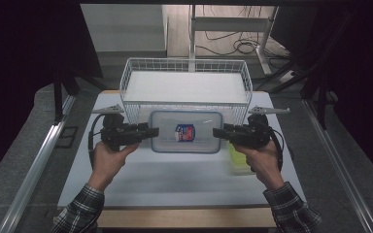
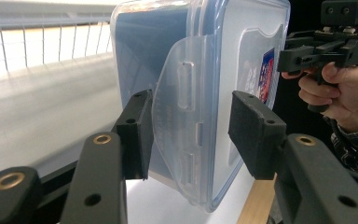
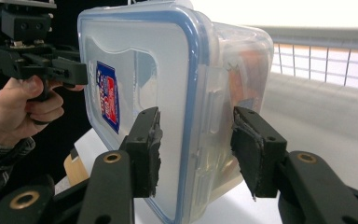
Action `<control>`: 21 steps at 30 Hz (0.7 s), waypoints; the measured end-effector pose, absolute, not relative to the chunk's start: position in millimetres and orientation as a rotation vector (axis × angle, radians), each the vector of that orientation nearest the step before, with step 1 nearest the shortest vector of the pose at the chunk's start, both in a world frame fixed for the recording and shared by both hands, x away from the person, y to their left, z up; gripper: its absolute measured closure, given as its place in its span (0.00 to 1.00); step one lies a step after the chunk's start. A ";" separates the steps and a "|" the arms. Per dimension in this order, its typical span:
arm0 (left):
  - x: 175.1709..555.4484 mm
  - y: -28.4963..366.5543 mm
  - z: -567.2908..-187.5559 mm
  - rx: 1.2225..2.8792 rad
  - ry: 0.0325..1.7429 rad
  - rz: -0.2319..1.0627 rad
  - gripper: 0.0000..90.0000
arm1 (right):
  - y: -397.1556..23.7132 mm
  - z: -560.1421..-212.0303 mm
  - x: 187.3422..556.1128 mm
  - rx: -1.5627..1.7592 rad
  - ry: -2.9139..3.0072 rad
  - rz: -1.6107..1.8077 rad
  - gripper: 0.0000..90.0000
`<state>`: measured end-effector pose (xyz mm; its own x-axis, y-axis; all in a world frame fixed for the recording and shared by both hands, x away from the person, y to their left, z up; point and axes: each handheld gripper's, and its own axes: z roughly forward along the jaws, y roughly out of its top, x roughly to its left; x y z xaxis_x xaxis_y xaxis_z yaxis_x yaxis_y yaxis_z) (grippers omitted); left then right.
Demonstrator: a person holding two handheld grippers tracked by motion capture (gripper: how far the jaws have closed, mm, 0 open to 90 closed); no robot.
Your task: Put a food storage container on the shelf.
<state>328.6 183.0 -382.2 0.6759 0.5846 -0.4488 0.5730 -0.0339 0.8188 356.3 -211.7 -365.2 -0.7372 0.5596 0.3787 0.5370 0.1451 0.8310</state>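
Your high view is dim and grainy, with black corners on both sides; the white bench (image 1: pixel 175 184) catches most of the light. In both gripper views, the wire basket (image 2: pixel 42 42) beyond your tongs is washed out by glare, while near edges look soft.

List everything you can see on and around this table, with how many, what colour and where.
Clear plastic lidded container with blue seal: one, transparent with a red and blue label, held between the two grippers in front of the basket.
White wire basket: one, white, far half of the table.
Yellow-green flat item: one, under the right hand; cannot tell what it is.
White tabletop: one, white, wooden front edge.
Cables: several, black, on the floor beyond the table.
Left gripper: one, black, clamped on the container's left end.
Right gripper: one, black, clamped on its right end.
Hands: two, plaid sleeves, bottom of the high view.
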 end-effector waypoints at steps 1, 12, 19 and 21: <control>330.9 183.7 -380.4 1.688 0.945 0.013 0.57 | -211.1 -363.0 358.7 1.130 2.357 1.701 0.59; 350.3 192.1 -354.2 1.667 0.939 0.029 0.57 | -203.1 -334.4 384.1 1.110 2.333 1.733 0.59; 365.7 198.2 -338.9 1.638 0.937 0.036 0.57 | -198.5 -320.8 396.9 1.107 2.321 1.745 0.59; 370.1 199.6 -333.3 1.629 0.939 0.040 0.58 | -197.2 -316.6 401.9 1.110 2.315 1.753 0.59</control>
<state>370.1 199.6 -333.3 0.6741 0.5847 -0.4512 0.5439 0.0202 0.8389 401.9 -197.2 -316.6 -0.7445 0.5503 0.3780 0.5132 0.1094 0.8513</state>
